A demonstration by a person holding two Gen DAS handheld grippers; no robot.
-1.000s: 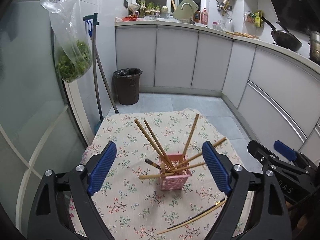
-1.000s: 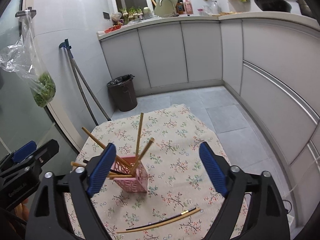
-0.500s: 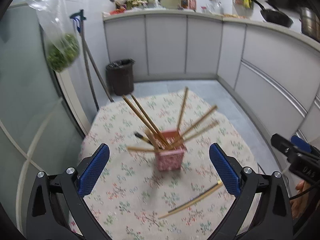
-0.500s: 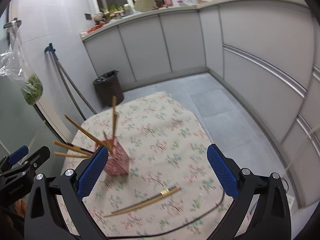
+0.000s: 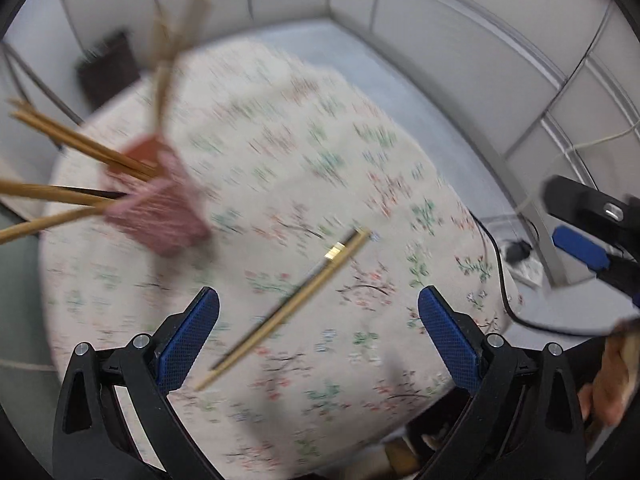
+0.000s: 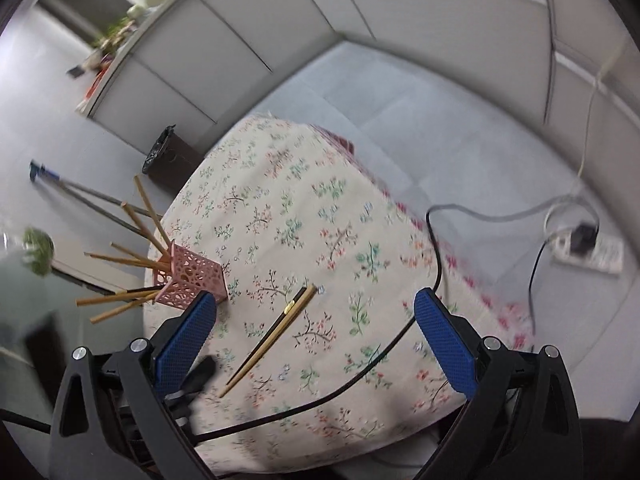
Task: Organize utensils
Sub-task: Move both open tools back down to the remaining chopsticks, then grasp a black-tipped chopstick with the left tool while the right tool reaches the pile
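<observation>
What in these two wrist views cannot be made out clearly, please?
- Pink holder: smeared by motion blur in the left wrist view; its pattern is unreadable.
- Chopsticks in holder: ends cut off by the left edge.
- Black cable: near end hidden behind the right tongs.

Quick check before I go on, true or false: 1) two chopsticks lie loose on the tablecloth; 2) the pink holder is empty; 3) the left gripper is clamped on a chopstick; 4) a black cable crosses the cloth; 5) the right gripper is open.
1) True: a pair of chopsticks lies on the tablecloth.
2) False: the pink holder has several chopsticks sticking out.
3) False: the left gripper is open, holding nothing.
4) True: the black cable runs over the cloth's near edge.
5) True: the right gripper is open and empty.
</observation>
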